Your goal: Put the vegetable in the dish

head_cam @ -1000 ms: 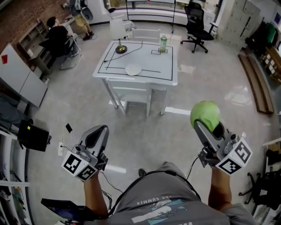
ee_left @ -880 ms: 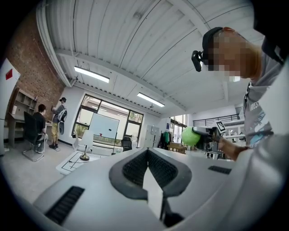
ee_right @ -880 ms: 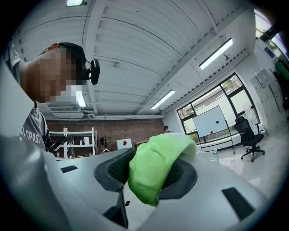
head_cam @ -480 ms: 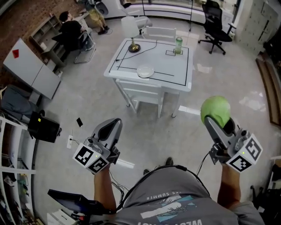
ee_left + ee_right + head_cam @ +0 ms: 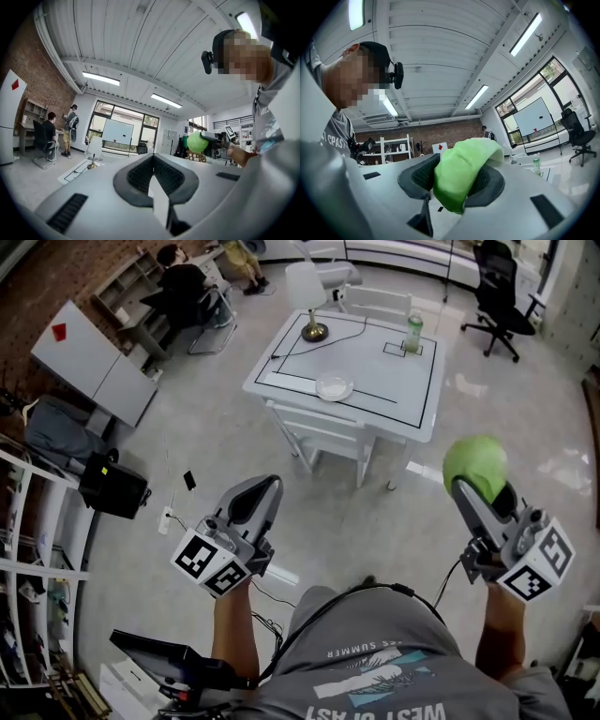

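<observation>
- While clamped between the dark ribbed pads of the right gripper (image 5: 469, 493), a round, pale green leafy vegetable (image 5: 476, 463) is held in the air above the grey floor; it is kept well apart from the table.
- A small, shallow white round dish (image 5: 334, 386) is set near the front edge of a white square table marked with black lines (image 5: 394, 395); a green bottle (image 5: 413, 332) is stood at its far corner.
- The left gripper (image 5: 262, 486) is held out level; its jaws are pressed together with nothing between them.
</observation>
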The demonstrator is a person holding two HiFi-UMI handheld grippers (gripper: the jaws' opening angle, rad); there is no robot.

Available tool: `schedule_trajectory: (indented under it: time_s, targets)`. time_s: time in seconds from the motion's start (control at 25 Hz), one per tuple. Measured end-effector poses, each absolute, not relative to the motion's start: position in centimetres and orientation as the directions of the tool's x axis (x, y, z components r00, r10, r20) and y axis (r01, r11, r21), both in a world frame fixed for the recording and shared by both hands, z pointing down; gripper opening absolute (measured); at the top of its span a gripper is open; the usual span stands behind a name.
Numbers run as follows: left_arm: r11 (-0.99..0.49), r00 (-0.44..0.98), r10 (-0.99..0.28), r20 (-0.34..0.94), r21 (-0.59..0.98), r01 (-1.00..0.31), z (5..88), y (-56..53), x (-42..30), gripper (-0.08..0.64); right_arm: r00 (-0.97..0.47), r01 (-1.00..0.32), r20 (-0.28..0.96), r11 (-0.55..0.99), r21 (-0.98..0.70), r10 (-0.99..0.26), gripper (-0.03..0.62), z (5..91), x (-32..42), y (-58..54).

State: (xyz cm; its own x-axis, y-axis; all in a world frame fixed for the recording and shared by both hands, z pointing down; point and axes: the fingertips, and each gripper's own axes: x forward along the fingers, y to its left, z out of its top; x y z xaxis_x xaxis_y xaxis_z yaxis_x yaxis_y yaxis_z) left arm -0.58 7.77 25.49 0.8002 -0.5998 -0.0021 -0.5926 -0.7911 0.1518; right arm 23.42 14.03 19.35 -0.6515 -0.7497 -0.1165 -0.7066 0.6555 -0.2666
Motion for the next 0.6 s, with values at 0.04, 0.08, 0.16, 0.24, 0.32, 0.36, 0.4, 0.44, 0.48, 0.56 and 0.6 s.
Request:
schedule_trajectory:
  time_s: [0.04, 0.08, 0.16, 0.24, 0.32, 0.36, 0.4, 0.44, 0.48, 0.56, 0.6]
  targets:
    - [-0.789, 0.799, -0.602, 0.004, 0.150, -0.596, 25.7, 7.5, -0.5, 0.006, -0.653, -0.704, -0.117, 0.657, -0.270, -0.748, 0.149, 19.5, 23.6, 13.6]
    - [-0.788, 0.798, -0.603, 0.012, 0.148, -0.598, 25.9, 7.3, -0.5, 0.007, -0.653, -0.703, -0.117, 0.657, -0.274, -0.748, 0.150, 19.6, 23.7, 13.2]
    - [-0.787, 0.797, -0.603, 0.031, 0.143, -0.601, 26.3, 6.7, -0.8, 0.006, -0.654, -0.701, -0.114, 0.655, -0.282, -0.748, 0.150, 19.8, 23.5, 12.4]
    - [-0.785, 0.797, -0.603, 0.041, 0.147, -0.601, 26.7, 5.8, -1.4, 0.007, -0.651, -0.705, -0.107, 0.650, -0.284, -0.752, 0.150, 20.1, 23.2, 11.6]
    - [-0.789, 0.802, -0.596, 0.041, 0.158, -0.594, 27.2, 4.6, -2.0, 0.006, -0.641, -0.715, -0.099, 0.639, -0.282, -0.761, 0.150, 20.4, 22.6, 10.6]
    - [-0.794, 0.808, -0.588, 0.041, 0.162, -0.586, 27.4, 3.9, -2.3, 0.006, -0.633, -0.722, -0.097, 0.631, -0.283, -0.768, 0.150, 20.4, 22.2, 10.1]
    - [-0.801, 0.815, -0.578, 0.042, 0.163, -0.576, 27.5, 3.2, -2.5, 0.006, -0.624, -0.729, -0.097, 0.623, -0.285, -0.775, 0.150, 20.4, 21.7, 9.7]
    - [-0.810, 0.824, -0.565, 0.042, 0.163, -0.564, 27.6, 2.6, -2.7, 0.006, -0.616, -0.734, -0.098, 0.615, -0.287, -0.782, 0.150, 20.3, 21.3, 9.4]
    - [-0.818, 0.832, -0.554, 0.039, 0.162, -0.552, 27.5, 1.9, -3.0, 0.006, -0.608, -0.740, -0.100, 0.608, -0.288, -0.788, 0.150, 20.2, 20.8, 9.1]
    - [-0.832, 0.845, -0.535, 0.026, 0.161, -0.531, 27.1, 0.3, -3.5, 0.006, -0.590, -0.755, -0.102, 0.591, -0.284, -0.801, 0.149, 20.0, 19.9, 8.2]
    - [-0.837, 0.850, -0.526, 0.020, 0.163, -0.522, 27.0, -0.5, -3.9, 0.006, -0.578, -0.763, -0.101, 0.581, -0.283, -0.810, 0.150, 19.9, 19.5, 7.7]
